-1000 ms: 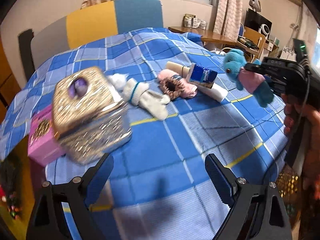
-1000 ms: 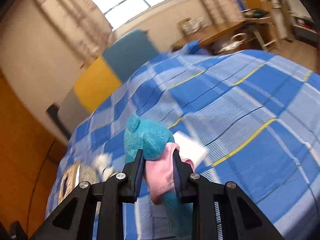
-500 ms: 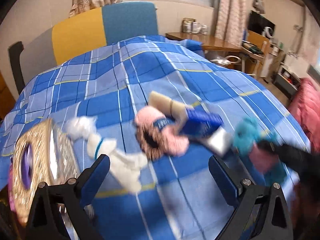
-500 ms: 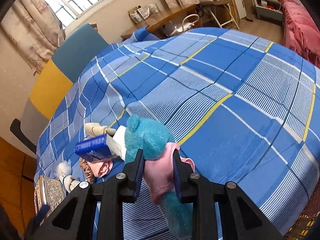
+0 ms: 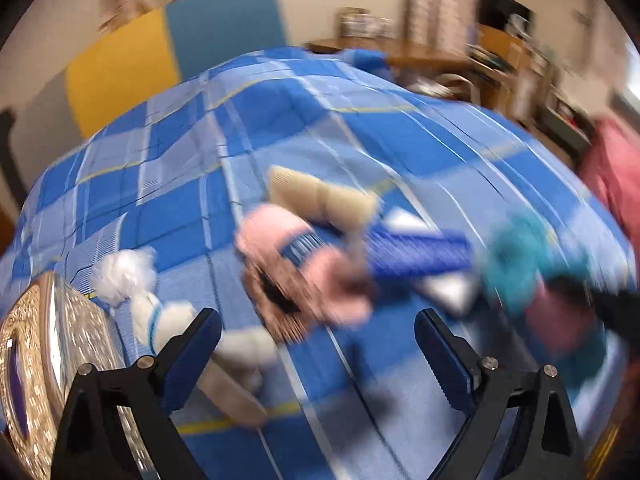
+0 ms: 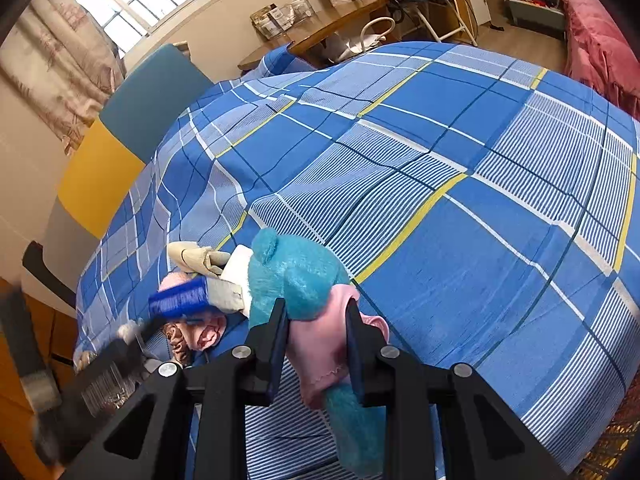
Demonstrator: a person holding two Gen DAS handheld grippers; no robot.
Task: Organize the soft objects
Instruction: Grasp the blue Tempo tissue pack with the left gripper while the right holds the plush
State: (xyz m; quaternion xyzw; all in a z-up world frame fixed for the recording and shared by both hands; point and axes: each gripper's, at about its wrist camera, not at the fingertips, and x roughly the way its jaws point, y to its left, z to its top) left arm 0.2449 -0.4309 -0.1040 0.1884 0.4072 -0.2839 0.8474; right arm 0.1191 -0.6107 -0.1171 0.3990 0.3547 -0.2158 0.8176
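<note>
On the blue plaid bed point(image 6: 460, 240), my left gripper point(image 5: 318, 344) hangs with its jaws spread wide and empty, having just eased slightly inward. At its 9 o'clock lies a glittery gold box point(image 5: 44, 364); at 11 o'clock a white plush toy point(image 5: 160, 312); at 12 o'clock a pink plush point(image 5: 304, 264) under a blue-capped tube point(image 5: 416, 256), a beige roll point(image 5: 316, 196) beyond. At 2 o'clock, my right gripper point(image 6: 316, 344) is clenched on the teal stuffed bear point(image 6: 296, 276) by its pink clothing, just beside the tube.
</note>
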